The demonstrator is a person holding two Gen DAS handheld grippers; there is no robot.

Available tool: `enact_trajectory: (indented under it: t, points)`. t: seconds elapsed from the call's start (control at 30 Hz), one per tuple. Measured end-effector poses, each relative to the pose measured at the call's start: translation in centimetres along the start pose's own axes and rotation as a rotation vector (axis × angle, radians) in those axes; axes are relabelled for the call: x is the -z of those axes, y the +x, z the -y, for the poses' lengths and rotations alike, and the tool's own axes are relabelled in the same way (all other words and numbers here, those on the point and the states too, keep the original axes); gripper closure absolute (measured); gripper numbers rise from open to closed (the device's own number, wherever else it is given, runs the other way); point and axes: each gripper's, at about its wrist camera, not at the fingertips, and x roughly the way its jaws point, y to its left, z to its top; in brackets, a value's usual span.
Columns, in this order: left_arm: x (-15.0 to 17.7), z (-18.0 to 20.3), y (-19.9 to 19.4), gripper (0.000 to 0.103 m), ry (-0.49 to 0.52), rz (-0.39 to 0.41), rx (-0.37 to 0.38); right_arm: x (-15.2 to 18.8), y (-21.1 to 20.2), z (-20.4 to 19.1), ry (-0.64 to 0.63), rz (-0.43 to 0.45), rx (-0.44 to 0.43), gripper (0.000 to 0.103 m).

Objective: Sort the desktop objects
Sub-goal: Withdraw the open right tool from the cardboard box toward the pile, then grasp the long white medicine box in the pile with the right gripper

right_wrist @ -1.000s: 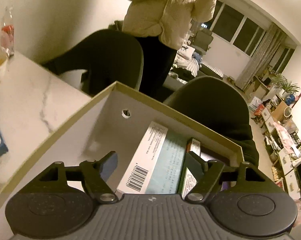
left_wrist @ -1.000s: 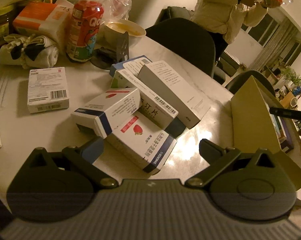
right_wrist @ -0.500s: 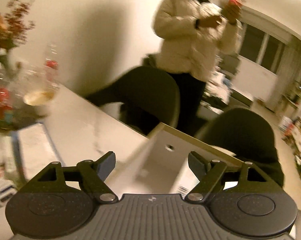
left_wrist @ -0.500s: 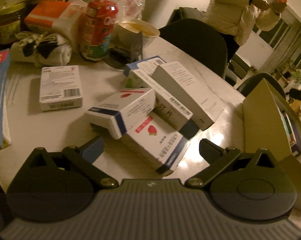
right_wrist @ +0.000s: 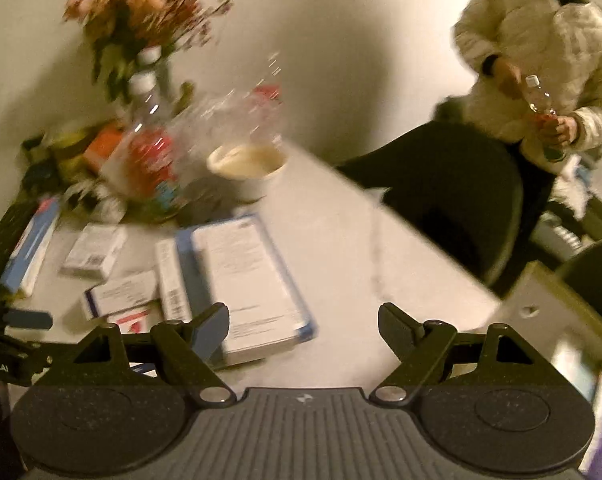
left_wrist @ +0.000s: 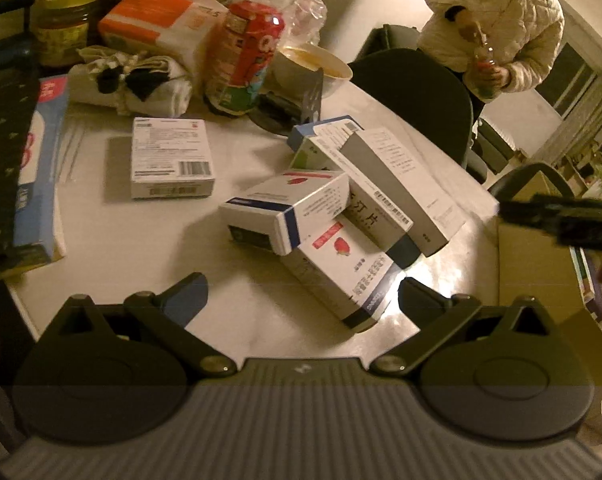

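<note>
Now that the right gripper (right_wrist: 303, 326) has swung from the tan cardboard storage box (right_wrist: 561, 312) toward the white medicine cartons (right_wrist: 245, 280), both grippers' jaws stand open, empty, ready for another pick.

A person in a cream quilted jacket (left_wrist: 497, 24) was seen standing at the far right, a clear plastic bottle (right_wrist: 539, 100) held in both hands. Two dark rounded chairs (left_wrist: 417, 88) were placed along the right edge of the white marble table (left_wrist: 261, 312). A bunch of pink and orange flowers (right_wrist: 141, 12) was set at the far left against the wall.
</note>
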Motion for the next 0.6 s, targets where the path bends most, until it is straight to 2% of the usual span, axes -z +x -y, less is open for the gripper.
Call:
enact_trajectory:
  t: [0.23,0.6]
  points:
    - [0.4,-0.6,-0.5,0.000,-0.028,-0.001,0.003,0.4,3.7,-2.3,0.005,-0.085,-0.052,0.019]
    - [0.2,-0.4,-0.5,0.000,-0.040,0.002,0.016,1.2,7.2,-2.6,0.071,-0.155,-0.055,0.022]
